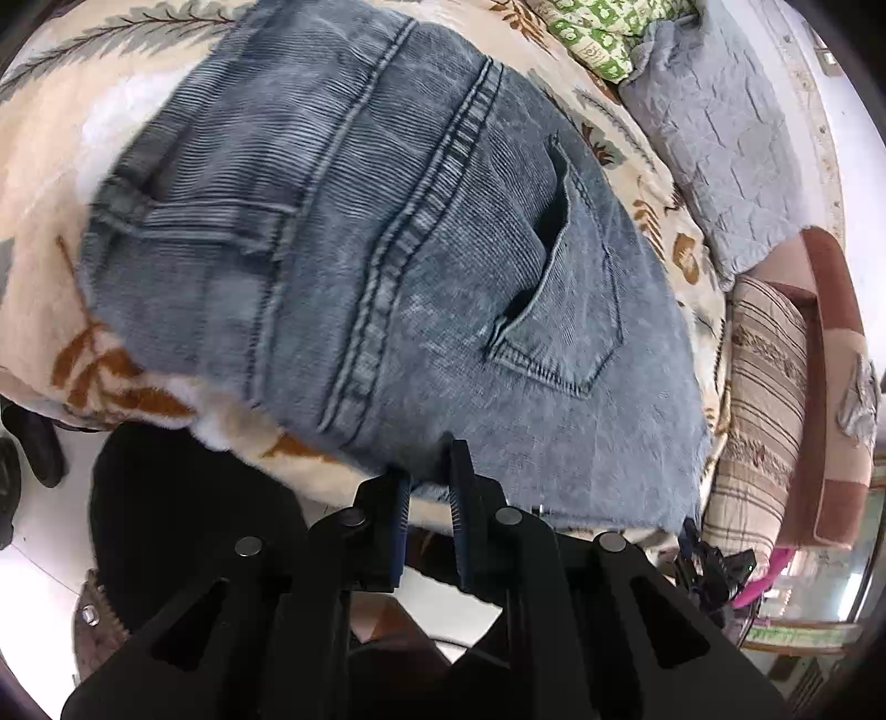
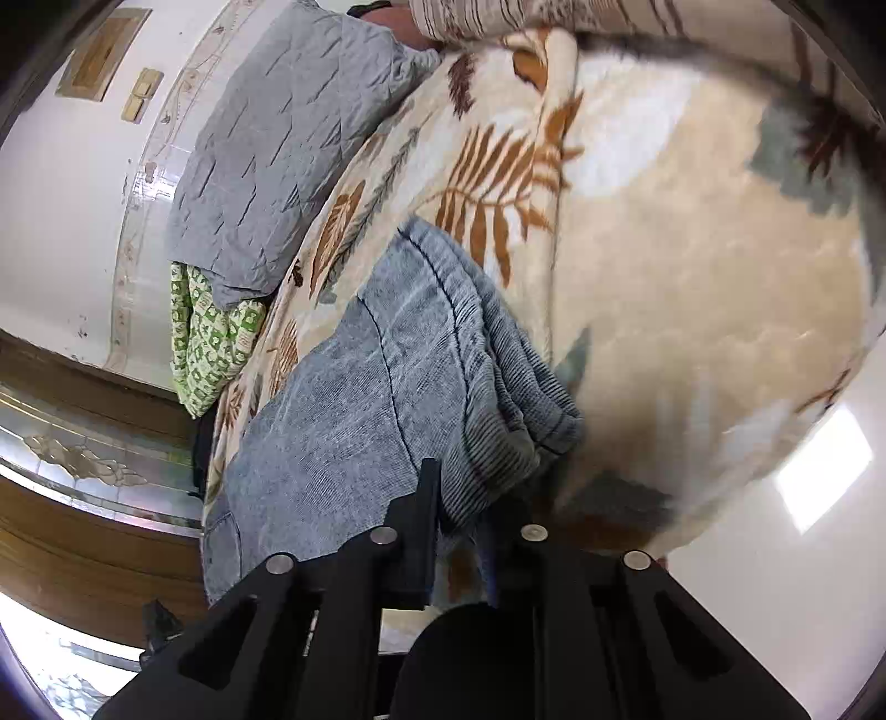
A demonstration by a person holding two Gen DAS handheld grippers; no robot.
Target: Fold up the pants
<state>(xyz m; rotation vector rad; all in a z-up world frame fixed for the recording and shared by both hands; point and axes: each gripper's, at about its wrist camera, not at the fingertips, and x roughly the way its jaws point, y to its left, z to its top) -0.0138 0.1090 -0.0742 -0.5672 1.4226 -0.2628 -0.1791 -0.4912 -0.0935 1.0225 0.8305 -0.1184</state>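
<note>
Nearest to you, your left gripper (image 1: 431, 487) sat at the near edge of the faded blue corduroy pants (image 1: 387, 249), its jaws a narrow gap apart with the fabric edge right at the tips; whether cloth was actually pinched there, I could not tell. Your right gripper (image 2: 459, 498) had its jaws drawn in on a ribbed bunch of the same pants (image 2: 387, 387), and that looked to me like a real grip on the fold.

The pants lay folded into a compact bundle on the cream plush blanket with rust and grey leaf prints (image 1: 99, 99), seat side up, the back pocket (image 1: 559, 310) gaping open.

To do this fold well, I'd say you wanted both grips seated on all layers, not just the top one, and both hands moving level so the bundle didn't twist or slide on that soft pile.

Farther back rested a grey quilted pillow (image 1: 714, 138) and a green-and-white patterned cloth (image 1: 598, 33), well apart from the pants, with a striped beige cushion (image 1: 764, 399) off to the side.
</note>
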